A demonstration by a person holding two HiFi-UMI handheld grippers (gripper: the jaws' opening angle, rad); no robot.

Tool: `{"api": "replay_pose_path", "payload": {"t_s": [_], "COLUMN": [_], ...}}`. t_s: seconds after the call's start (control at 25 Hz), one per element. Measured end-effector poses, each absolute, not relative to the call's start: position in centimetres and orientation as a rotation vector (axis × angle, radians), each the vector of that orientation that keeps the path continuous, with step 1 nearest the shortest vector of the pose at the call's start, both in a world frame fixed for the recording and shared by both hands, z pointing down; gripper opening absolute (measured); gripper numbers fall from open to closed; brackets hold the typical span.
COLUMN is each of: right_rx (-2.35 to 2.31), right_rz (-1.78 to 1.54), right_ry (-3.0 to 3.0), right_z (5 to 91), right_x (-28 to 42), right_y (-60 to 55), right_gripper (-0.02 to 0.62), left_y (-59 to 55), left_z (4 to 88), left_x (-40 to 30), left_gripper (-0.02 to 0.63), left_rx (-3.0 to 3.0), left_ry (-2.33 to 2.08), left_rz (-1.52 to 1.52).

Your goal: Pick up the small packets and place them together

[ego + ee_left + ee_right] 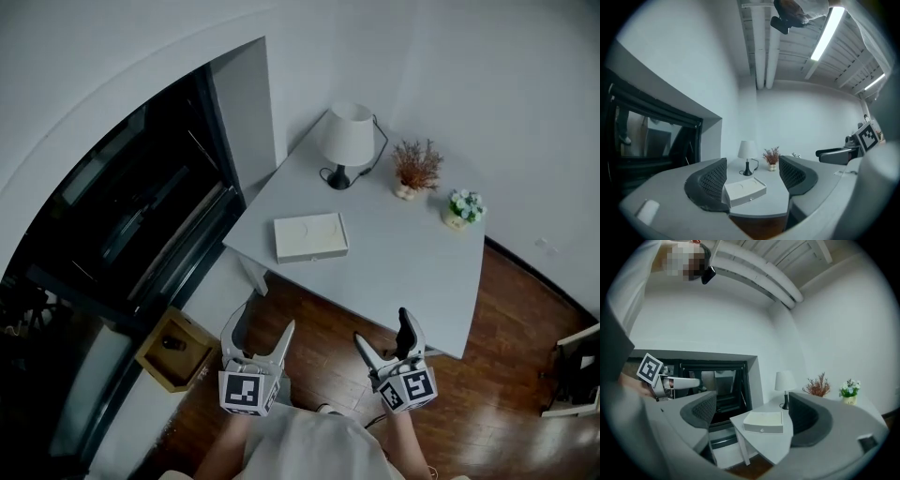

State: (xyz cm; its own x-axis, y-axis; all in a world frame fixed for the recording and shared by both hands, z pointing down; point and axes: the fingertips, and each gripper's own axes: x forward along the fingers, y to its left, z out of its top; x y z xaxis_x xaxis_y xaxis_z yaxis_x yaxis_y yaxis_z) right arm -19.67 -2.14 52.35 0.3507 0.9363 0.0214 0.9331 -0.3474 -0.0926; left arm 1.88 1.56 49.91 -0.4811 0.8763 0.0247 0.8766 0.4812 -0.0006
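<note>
Left gripper and right gripper are both wide open and empty, held short of the table, apparently readied for approach; no small packets show, only a closed white box ahead of both.

No words, numbers, brand names or labels can be read anywhere in the views. The only sign-like marks are black-and-white square markers, shown on the cubes at the back of the left gripper and the right gripper. They are blocky patterns, and no letters or digits are contained in them. The white box ahead of both grippers is seen with plain faces, and no print can be made out on it.
</note>
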Motion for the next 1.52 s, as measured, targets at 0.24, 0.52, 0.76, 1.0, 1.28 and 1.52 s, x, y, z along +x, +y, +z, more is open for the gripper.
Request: {"api": "replay_pose_path", "payload": {"t_s": [0.24,0.52,0.76,1.0,1.28,1.52], "right_rx": [-2.423,-2.466,-2.485,-2.368,-2.303,-2.199], "right_rz": [0.107,0.086,0.091,-0.054,-0.323,-0.644], "right_ry": [-1.803,-1.668,-1.538,-1.447,-1.383,-1.305], "right_z": [51.9,51.5,52.6,58.9,66.4,75.7], "right_x": [-16.0,-13.8,-15.7,-17.1,-16.7,-15.1], "right_y": [6.7,12.8,16.6,18.0,19.1,19.6], "right_gripper": [0.479,0.466,0.416,0.414,0.416,0.414], "left_y": [11.7,18.4,20.9,21.2,21.4,20.7], "left_z": [51.4,51.0,50.1,50.1,50.2,49.8], "left_x": [5.4,5.5,3.2,1.1,1.6,2.5], "left_gripper": [0.357,0.351,0.350,0.350,0.345,0.344], "left_rx": [-1.495,-1.467,-1.549,-1.530,-1.574,-1.565], "left_ry": [-2.733,-2.756,-2.740,-2.731,-2.713,-2.718], "left_rz": [-0.097,-0.092,-0.069,-0.057,-0.058,-0.035]}}
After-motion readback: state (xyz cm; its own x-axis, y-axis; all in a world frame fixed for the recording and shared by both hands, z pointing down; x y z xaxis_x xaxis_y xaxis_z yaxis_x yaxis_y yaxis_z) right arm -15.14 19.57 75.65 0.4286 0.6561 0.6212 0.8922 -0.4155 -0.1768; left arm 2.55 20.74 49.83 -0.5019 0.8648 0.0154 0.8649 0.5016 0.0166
